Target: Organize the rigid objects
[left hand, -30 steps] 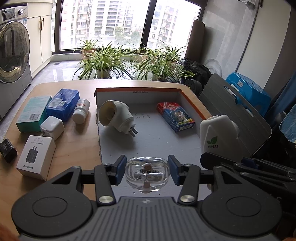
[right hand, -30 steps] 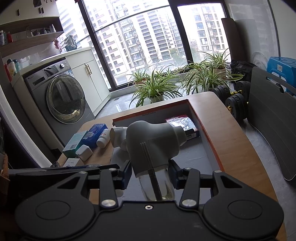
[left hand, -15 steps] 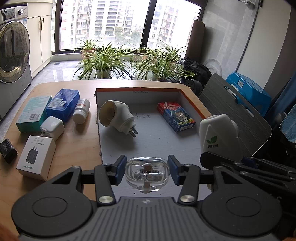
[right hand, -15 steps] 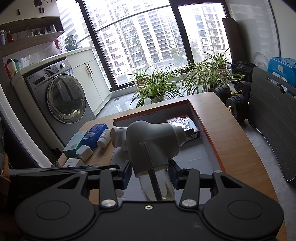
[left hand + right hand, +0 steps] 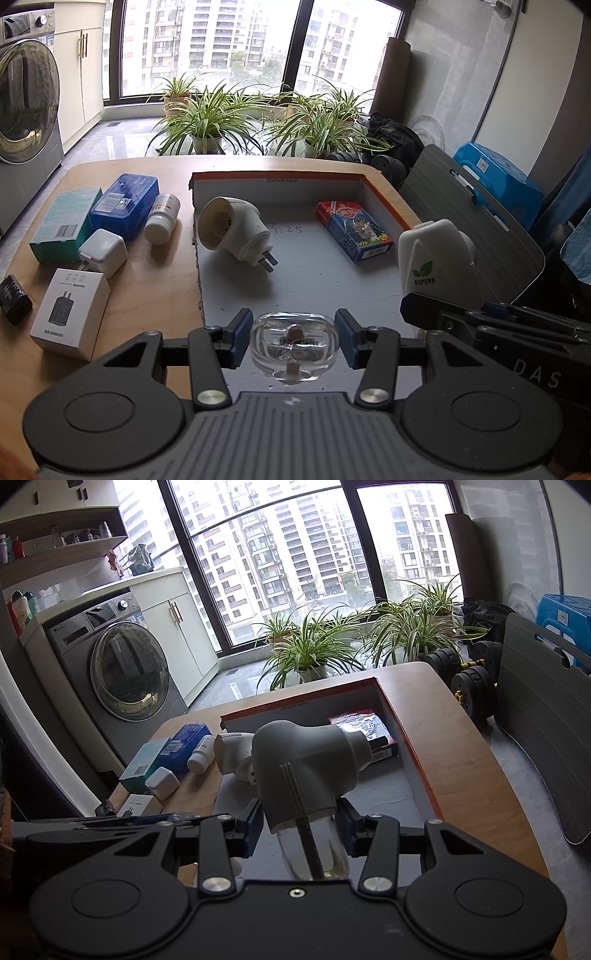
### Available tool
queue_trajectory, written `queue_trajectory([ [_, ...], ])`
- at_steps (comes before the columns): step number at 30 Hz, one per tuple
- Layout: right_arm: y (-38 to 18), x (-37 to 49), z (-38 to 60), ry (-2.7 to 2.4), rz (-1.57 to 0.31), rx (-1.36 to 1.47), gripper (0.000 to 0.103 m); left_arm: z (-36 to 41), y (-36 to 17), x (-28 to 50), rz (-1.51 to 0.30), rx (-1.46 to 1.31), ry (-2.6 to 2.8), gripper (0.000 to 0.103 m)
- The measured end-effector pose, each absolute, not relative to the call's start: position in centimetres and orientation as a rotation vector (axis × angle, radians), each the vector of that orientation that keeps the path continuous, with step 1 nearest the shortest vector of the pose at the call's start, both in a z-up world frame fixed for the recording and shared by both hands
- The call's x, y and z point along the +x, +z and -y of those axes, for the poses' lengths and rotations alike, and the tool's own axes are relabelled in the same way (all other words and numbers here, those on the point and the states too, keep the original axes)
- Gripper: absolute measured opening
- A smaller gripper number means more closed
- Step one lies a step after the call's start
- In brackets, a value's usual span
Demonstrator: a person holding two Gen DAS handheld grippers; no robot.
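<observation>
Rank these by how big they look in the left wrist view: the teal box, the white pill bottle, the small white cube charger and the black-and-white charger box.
1. charger box, nearest the camera
2. teal box, close call
3. cube charger and pill bottle look alike

A home laundry balcony is showing here: a washing machine (image 5: pixel 129 672) is sitting under a counter, potted spider plants (image 5: pixel 207 122) are lining tall windows, dumbbells (image 5: pixel 476 686) are lying nearby
</observation>
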State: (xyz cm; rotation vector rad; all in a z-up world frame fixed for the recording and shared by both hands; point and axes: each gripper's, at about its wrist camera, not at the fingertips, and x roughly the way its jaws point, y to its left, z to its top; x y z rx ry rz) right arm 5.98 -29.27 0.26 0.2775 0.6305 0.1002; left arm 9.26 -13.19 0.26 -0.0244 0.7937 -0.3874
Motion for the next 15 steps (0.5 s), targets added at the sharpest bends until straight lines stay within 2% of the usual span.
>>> queue_trajectory([
  [15, -0.2, 10.7, 30.6, 0.098, -0.741, 0.269, 0.053, 14.2, -0.3, 10.4, -0.81, -0.003, -0.407, 0.05],
])
